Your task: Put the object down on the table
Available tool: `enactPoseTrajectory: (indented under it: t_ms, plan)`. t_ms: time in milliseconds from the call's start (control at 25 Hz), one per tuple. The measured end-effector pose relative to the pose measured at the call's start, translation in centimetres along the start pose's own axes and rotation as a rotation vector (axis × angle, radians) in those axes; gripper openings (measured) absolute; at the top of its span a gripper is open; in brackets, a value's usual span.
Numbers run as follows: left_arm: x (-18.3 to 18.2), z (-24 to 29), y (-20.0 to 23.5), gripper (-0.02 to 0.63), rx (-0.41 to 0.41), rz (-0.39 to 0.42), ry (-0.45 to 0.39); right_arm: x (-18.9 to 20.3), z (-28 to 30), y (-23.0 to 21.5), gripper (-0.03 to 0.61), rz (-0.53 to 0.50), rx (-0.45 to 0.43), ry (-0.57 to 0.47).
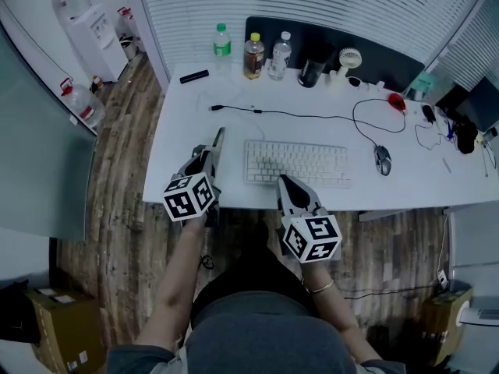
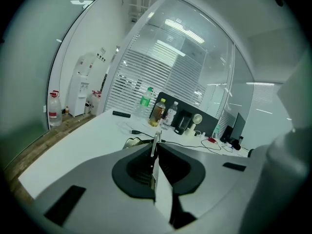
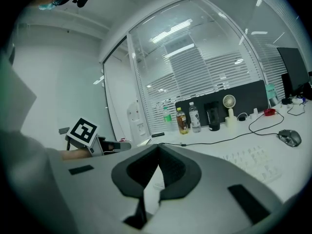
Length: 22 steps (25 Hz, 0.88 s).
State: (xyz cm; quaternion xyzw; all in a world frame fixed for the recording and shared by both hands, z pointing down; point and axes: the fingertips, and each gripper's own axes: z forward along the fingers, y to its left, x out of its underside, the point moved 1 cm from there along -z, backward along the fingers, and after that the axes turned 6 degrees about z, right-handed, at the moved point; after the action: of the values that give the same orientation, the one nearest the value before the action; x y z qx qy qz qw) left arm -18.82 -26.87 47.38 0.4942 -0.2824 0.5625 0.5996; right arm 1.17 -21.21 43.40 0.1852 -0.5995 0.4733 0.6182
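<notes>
Left fingers pinch thin object over desk | right fingers shut, empty | you've yet to lay it down

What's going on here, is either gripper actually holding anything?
A person at a white table holds a gripper in each hand. The left gripper is shut on a thin flat object, edge-on between its jaws, above the table's near left part and apparently not yet laid down. I cannot tell what the object is. The right gripper is shut and empty, near the keyboard.
</notes>
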Motion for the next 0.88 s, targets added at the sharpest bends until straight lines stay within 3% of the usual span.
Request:
enactPoseTrajectory:
  t_ms: [880]
  plan:
    - [0.9,10.7,0.7,0.041,0.016,-0.019,0.181,-0.5,0.1,-3.2,0.003,0.019,0.053,0.002]
